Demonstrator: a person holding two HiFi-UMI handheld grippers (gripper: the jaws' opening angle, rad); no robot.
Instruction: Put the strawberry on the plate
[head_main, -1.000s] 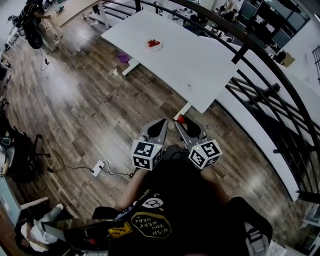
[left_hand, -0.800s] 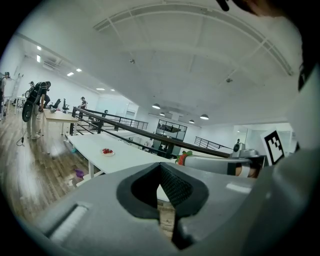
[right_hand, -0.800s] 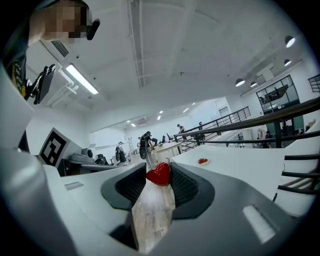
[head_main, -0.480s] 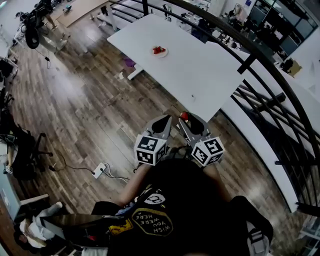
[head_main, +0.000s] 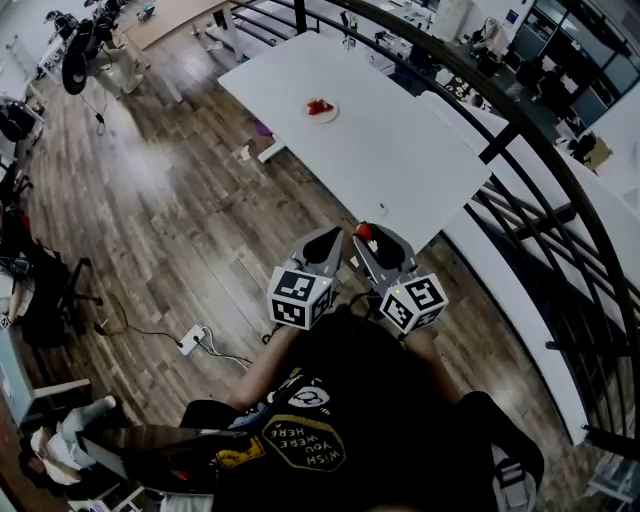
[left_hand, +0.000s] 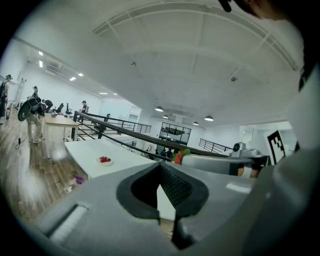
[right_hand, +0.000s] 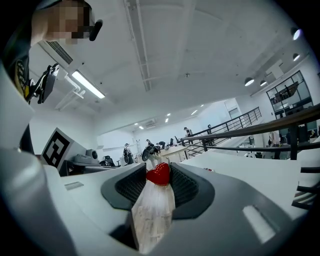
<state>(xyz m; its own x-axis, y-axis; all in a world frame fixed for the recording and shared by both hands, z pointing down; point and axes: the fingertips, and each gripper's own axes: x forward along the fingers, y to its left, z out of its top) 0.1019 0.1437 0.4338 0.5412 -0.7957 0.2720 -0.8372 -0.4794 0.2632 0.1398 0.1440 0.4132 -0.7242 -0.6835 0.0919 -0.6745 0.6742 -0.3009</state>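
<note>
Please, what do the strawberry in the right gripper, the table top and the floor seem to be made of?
The strawberry looks glossy red and smooth; real fruit or plastic, I cannot tell. The table top seems laminate: matte white, flat, uniform. The floor seems wood or wood-look planks: brown grain, visible seams, slight sheen.
</note>
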